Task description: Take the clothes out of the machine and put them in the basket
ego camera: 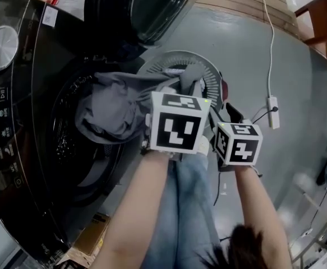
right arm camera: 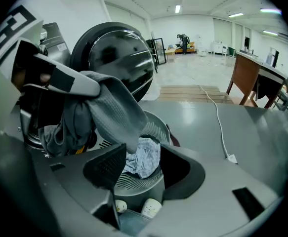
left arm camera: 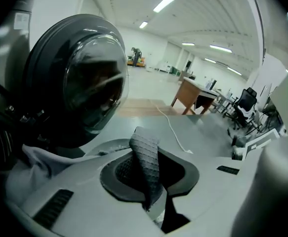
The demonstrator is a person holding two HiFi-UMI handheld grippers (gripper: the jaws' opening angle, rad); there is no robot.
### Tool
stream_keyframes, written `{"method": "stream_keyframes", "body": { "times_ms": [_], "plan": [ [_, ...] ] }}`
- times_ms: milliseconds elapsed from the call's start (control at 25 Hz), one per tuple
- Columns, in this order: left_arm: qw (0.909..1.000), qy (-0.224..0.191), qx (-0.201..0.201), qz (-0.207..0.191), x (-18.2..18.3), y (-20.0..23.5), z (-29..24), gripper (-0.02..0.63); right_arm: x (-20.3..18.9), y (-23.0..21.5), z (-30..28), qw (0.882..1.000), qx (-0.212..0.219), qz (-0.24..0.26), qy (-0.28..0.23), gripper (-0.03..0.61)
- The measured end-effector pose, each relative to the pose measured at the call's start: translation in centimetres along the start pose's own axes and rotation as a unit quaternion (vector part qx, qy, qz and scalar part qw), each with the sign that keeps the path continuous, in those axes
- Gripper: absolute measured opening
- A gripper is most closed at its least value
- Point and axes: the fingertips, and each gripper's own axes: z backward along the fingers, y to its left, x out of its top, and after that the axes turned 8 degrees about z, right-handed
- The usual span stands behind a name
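A grey garment (ego camera: 118, 102) stretches from the drum of the black top-loading washing machine (ego camera: 23, 111) toward the round grey basket (ego camera: 159, 60) on the floor beside it. My left gripper (left arm camera: 151, 174) is shut on a fold of this grey cloth (left arm camera: 146, 167), above the basket. In the right gripper view the garment (right arm camera: 109, 107) hangs from the left gripper over the basket (right arm camera: 134, 181), which holds a light patterned cloth (right arm camera: 144, 159). My right gripper (right arm camera: 144, 169) is open just to the right of the left one, with nothing between its pads.
The machine's domed lid (ego camera: 146, 4) stands open behind the basket. A white cable with a power strip (ego camera: 272, 111) lies on the grey floor to the right. A wooden desk (ego camera: 320, 15) stands beyond it. A cardboard box (ego camera: 90, 237) sits by the machine's front.
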Motion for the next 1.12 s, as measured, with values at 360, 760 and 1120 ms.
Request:
{"method": "stream_keyframes", "body": {
  "times_ms": [360,760,1120],
  "plan": [
    [0.9969,0.049,0.058,-0.017,-3.4,2.6,-1.8,0.324,-0.5,-1.1,0.1,1.000,-0.007,-0.015,0.000,0.215],
    [0.9858,0.068,0.152,-0.018,-9.9,10.3,3.7,0.348,-2.0,0.2,0.3,1.000,-0.004,-0.011,0.012,0.215],
    [0.9734,0.145,0.169,-0.053,-16.6,14.8,4.3,0.434,-2.1,2.5,0.4,1.000,-0.004,-0.008,0.009,0.215]
  ]
}}
